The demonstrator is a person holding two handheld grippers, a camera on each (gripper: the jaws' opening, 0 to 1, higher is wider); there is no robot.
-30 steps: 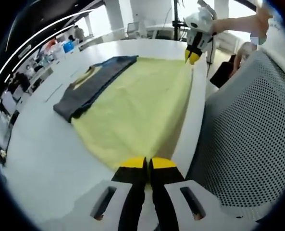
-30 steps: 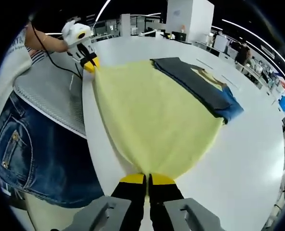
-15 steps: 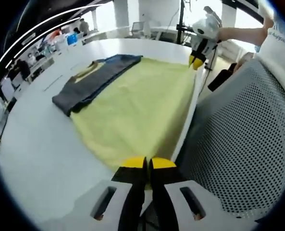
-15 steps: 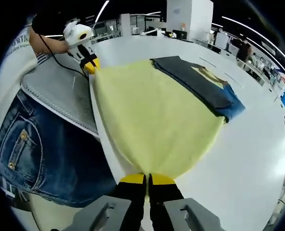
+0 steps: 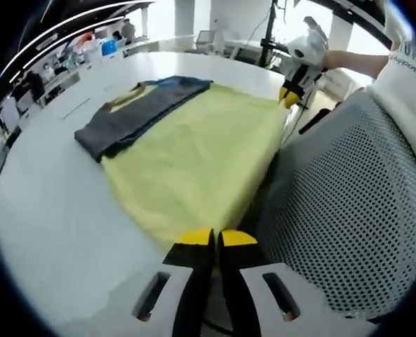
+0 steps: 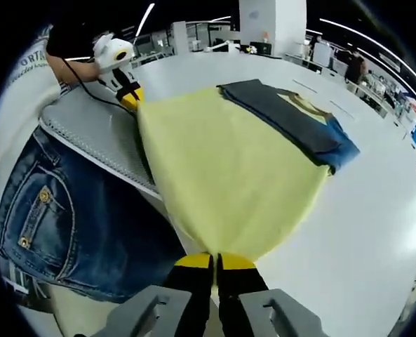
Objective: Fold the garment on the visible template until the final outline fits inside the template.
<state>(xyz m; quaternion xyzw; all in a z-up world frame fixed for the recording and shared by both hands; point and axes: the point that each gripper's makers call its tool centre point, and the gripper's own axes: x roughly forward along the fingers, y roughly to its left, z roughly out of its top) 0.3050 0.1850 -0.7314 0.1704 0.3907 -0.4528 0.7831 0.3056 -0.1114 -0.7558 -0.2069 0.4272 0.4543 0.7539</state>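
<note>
Two corners of the yellow cloth (image 5: 193,161) are in my grip: the left tongs (image 5: 215,239) sit clenched on one near corner, and the right tongs (image 6: 215,261) are clamped on the other, the cloth stretched between them and hanging over the near edge of the white tabletop (image 5: 46,210). Left to right in the left gripper view, I see bare tabletop, then the dark folded garment (image 5: 134,112) lying along the far side of the yellow cloth and overlapping it, then the right tongs far off at the cloth's corner, then a mesh chair back (image 5: 348,210). My worry is the pull: if I draw the cloth further off the edge, the garment riding on it could shift, unfold, or slide askew, and uneven tension between my two hands would skew the sheet. A slipped corner would drop it to the floor. Writing on the person's white shirt is cut off; I cannot read it reliably.
</note>
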